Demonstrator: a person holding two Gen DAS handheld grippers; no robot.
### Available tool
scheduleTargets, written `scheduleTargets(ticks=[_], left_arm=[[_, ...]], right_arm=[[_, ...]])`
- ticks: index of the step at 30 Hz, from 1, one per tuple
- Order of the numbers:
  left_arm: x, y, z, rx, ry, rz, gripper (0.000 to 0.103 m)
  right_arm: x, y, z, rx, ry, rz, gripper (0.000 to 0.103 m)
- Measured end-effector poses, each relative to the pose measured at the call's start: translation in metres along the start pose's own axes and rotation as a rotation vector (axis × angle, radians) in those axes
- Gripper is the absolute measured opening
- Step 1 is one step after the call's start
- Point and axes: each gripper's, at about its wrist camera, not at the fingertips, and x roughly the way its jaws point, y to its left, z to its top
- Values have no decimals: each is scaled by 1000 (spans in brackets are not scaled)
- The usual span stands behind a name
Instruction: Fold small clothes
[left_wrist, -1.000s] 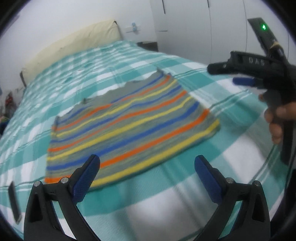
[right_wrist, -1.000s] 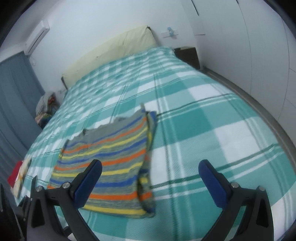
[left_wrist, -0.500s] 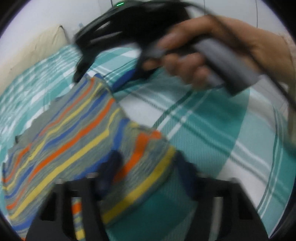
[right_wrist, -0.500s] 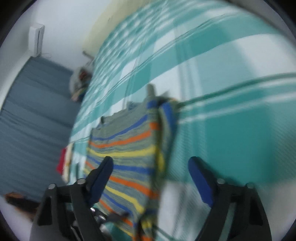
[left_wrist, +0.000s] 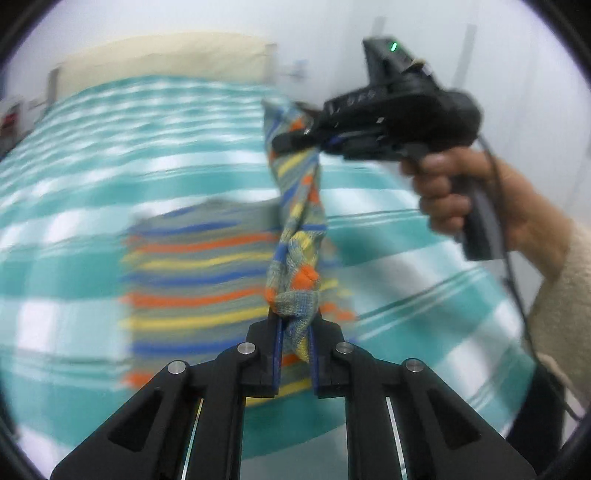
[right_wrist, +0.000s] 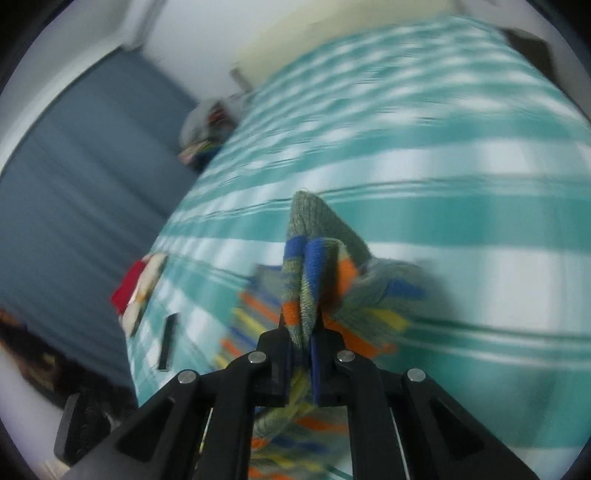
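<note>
A small striped knit garment (left_wrist: 199, 280) in grey, blue, orange and yellow lies partly on the bed. Its right edge is lifted off the cover. My left gripper (left_wrist: 295, 332) is shut on the near corner of that edge. My right gripper (left_wrist: 295, 138) is shut on the far corner, and the edge hangs bunched and twisted between them. In the right wrist view my right gripper (right_wrist: 301, 336) pinches a fold of the striped garment (right_wrist: 314, 273), with the rest drooping below and to the right.
The bed has a teal and white plaid cover (left_wrist: 92, 155) and a cream headboard (left_wrist: 162, 55). A dark flat object (right_wrist: 168, 341) and a red and white item (right_wrist: 138, 288) lie near the bed's left edge. Blue curtains (right_wrist: 74, 177) hang beyond.
Both grippers were open above the flat garment. They came down, shut on the two corners of its right edge and lifted that edge off the bed.
</note>
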Motion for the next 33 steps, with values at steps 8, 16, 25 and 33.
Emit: scheduleTargets(ticks=[8, 16, 25, 33], left_arm=[[-22, 87, -52, -203, 58, 156, 79], [22, 81, -25, -212, 45, 95, 92], [25, 114, -8, -255, 72, 100, 98], [110, 144, 28, -317, 236, 4, 97]], right_arm=[[117, 56, -20, 67, 51, 105, 60], [38, 55, -104, -154, 33, -88, 60], [5, 28, -168, -113, 21, -88, 71], [48, -59, -99, 153, 20, -20, 73]])
